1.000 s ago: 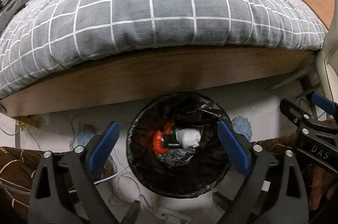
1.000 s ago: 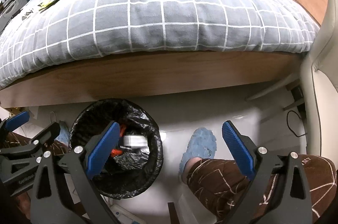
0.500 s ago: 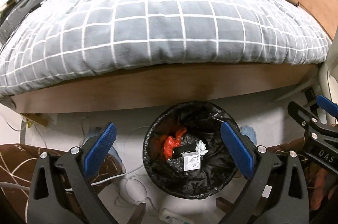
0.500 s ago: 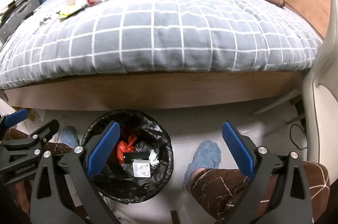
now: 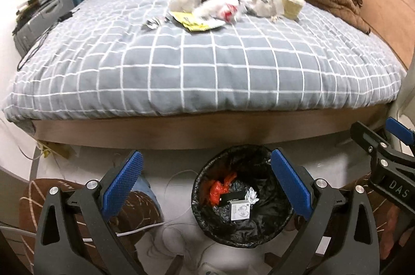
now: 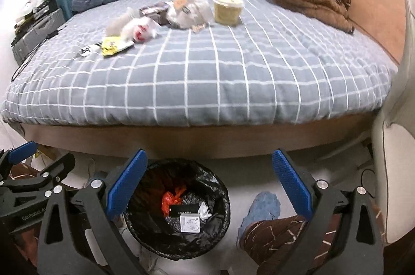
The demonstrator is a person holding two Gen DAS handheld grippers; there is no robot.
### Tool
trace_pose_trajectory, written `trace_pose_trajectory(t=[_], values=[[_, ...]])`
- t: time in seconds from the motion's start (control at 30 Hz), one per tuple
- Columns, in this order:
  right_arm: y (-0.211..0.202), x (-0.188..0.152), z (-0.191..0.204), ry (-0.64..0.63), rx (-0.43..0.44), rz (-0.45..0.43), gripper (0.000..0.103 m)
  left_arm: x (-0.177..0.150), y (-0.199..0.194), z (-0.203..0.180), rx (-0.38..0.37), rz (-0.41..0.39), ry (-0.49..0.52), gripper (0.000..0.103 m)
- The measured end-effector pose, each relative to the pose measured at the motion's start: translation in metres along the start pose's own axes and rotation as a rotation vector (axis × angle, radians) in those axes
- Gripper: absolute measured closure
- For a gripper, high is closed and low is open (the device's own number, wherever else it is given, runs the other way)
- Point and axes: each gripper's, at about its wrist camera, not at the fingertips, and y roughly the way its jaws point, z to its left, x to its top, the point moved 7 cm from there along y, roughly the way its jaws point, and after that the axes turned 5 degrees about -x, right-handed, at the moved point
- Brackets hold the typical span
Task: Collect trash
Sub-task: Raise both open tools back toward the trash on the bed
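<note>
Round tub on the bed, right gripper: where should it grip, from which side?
Grip the round tub across its side wall below the lidded rim, coming in level from the foot of the bed. It stands upright, and its front and right look clear, with clear wrappers crowding its left. The right gripper has its jaws wide open, probably wide enough to straddle it.
</note>
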Motion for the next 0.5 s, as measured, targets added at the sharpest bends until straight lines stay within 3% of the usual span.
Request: trace_pose_trajectory(t=[0.5], values=[[-0.045,0.035,0.018,-0.035,0.024,-0.084,0.01,0.032,-0.051,0.018,0.019,-0.082,-0.034,0.006]])
